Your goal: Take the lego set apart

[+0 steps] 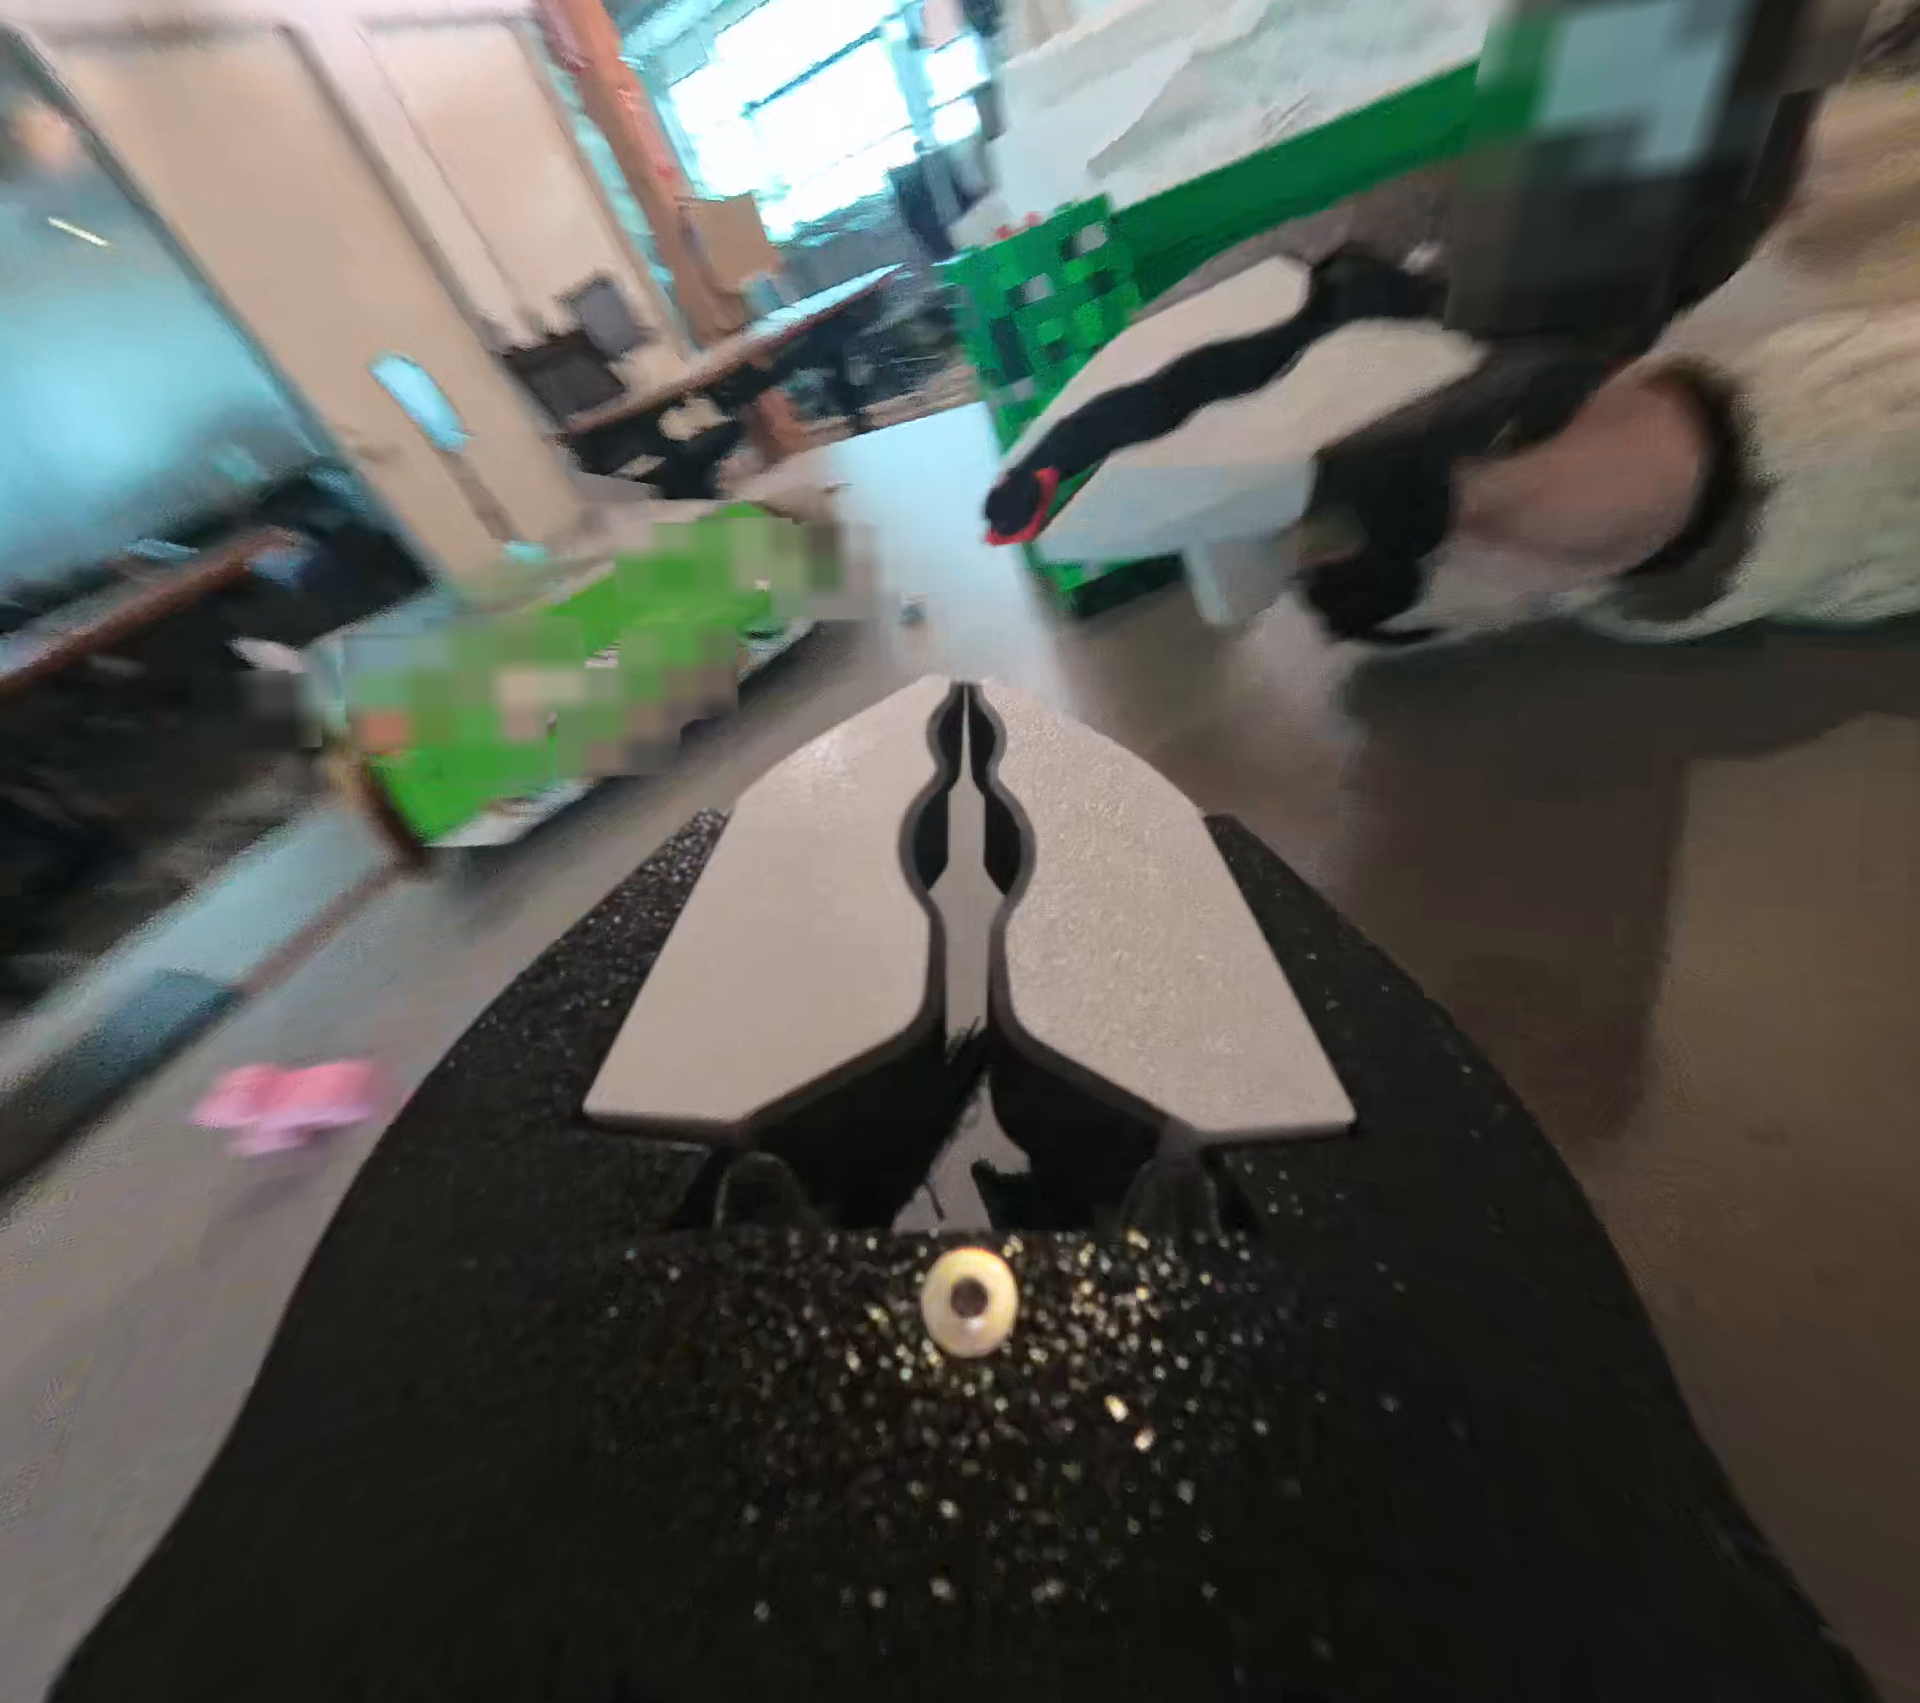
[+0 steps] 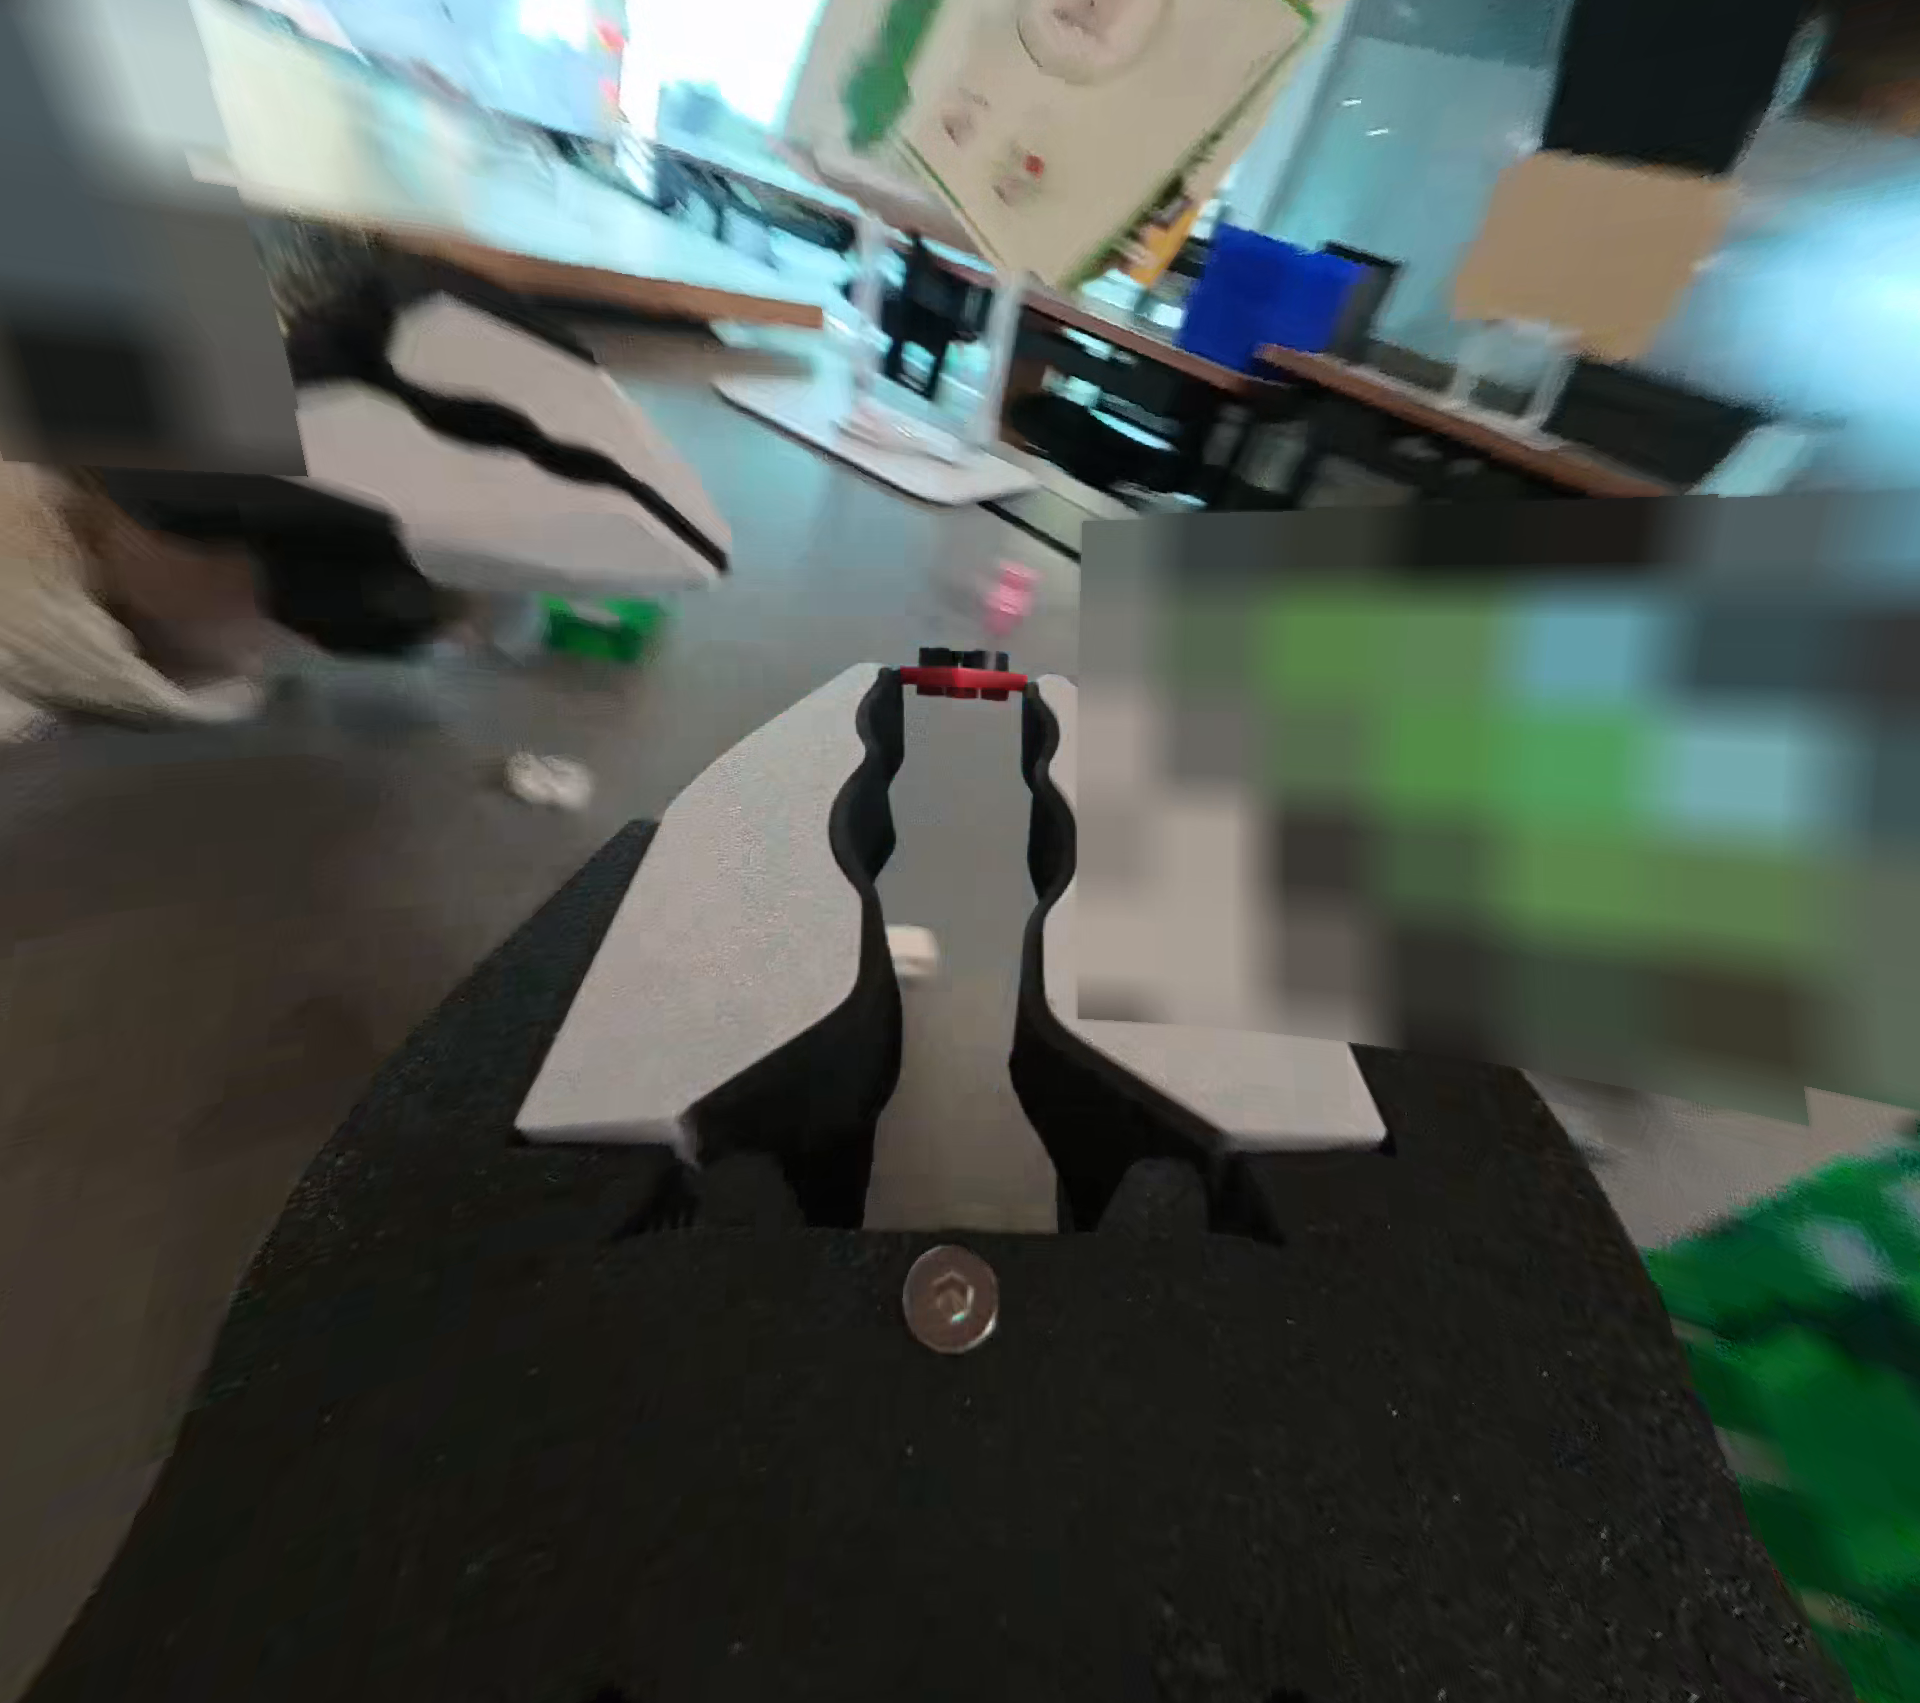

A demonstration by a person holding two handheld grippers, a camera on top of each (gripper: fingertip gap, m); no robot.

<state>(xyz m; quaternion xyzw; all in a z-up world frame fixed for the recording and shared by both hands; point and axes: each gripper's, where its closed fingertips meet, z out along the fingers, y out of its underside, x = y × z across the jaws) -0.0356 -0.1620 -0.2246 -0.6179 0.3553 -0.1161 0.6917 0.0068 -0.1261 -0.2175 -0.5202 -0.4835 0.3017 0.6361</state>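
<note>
- Left wrist view: left gripper empty, jaws pressed together, raised above the dark tabletop.
- Same view: right gripper seen farther off at right, held in a hand, a small red piece nipped at its tip.
- Same view: green lego set stood on the table just behind the right gripper, partly hidden by it.
- Same view: one pink piece counted loose on the table at lower left; everything badly blurred.
- Right wrist view: right gripper with jaws part spread, pinching one flat red lego plate crosswise at the tips, black bits on top of it.
- Same view: left gripper seen at left, jaws together, nothing in it.
- Same view: loose on the table, counted: one green brick, one pink piece, one small clear piece, one pale piece.
- Same view: green mass at lower right edge, probably the set; too blurred to be sure.
- Judged step: red plate already off the set, being carried away. Next move called for: lowering it to a bare patch of table, parting the jaws, then back to the set.
</note>
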